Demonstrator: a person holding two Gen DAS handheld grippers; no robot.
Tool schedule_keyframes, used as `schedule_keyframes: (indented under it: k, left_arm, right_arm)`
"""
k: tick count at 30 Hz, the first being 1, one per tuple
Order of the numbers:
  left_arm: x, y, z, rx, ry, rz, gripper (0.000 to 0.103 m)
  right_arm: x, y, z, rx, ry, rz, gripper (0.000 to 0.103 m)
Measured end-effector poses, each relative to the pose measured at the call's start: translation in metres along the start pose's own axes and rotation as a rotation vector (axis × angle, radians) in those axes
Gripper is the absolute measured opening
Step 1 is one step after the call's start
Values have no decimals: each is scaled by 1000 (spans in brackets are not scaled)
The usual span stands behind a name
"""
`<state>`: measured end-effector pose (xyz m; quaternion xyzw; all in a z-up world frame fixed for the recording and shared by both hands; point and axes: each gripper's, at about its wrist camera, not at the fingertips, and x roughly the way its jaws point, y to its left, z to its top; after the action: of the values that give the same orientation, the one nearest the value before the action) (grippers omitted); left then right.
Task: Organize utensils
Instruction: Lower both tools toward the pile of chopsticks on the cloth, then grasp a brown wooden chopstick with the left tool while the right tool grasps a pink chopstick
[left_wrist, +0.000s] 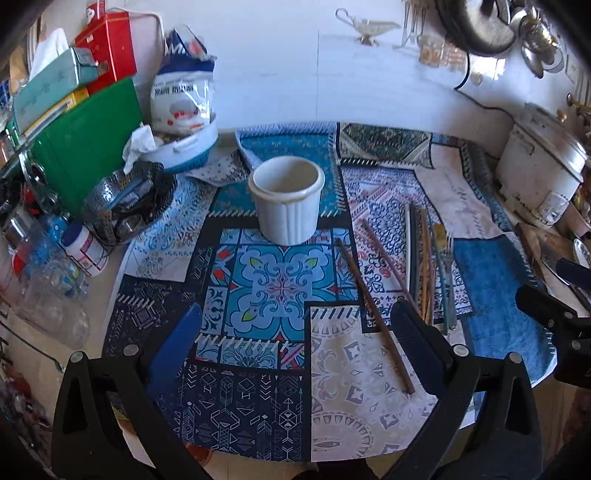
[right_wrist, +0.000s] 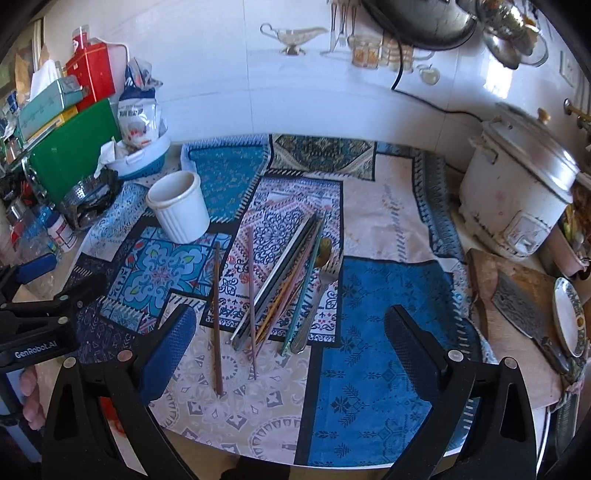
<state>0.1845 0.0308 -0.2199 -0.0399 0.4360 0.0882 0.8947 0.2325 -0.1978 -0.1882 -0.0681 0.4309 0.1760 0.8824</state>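
Both black two-finger tongs, left gripper (left_wrist: 295, 339) and right gripper (right_wrist: 291, 343), hang spread wide and empty over the patchwork tablecloth (right_wrist: 369, 369), and honestly those thin loose chopsticks (right_wrist: 280, 280) bunched right of the empty white ribbed ceramic cup (right_wrist: 179, 210) look likely to roll or scatter if pinched off-centre.

Left claw (left_wrist: 295, 341) open, right claw (right_wrist: 291, 338) open — both angled downward
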Motion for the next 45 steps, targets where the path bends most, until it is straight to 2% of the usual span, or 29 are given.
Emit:
schedule_keyframes:
  k: [4,9,15,19,23,30,34,39,42,45]
  left_arm:
    - [35,-11,2,18,86,-13,98]
    - [72,-20,11,6,178,-68,75]
    - [96,-17,16,-48,244,-108,60]
    - [108,-11,15,-79,285,-118,49]
    - [115,-6,14,-103,320,-128,47]
    - [123,-14,13,-104,346,-176,46]
    - [127,-23,13,-89,363,-223,41]
    - [136,-37,14,-80,410,-295,29]
    - [142,-47,14,-70,434,-313,28]
    - [145,-54,13,-52,438,-317,22]
  right_arm:
    - [36,-5,7,-15,80,38,82]
    - [78,-10,20,-34,173,122,64]
    - [126,2,32,-81,283,214,46]
    - [150,10,35,-101,360,254,29]
    - [163,18,37,-137,388,256,26]
    - [179,21,38,-146,405,211,10]
    - [181,18,38,-142,392,214,7]
    - [182,7,39,-105,388,235,6]
    - [173,-5,39,-89,367,239,6]
    - [165,-12,38,-65,352,239,6]
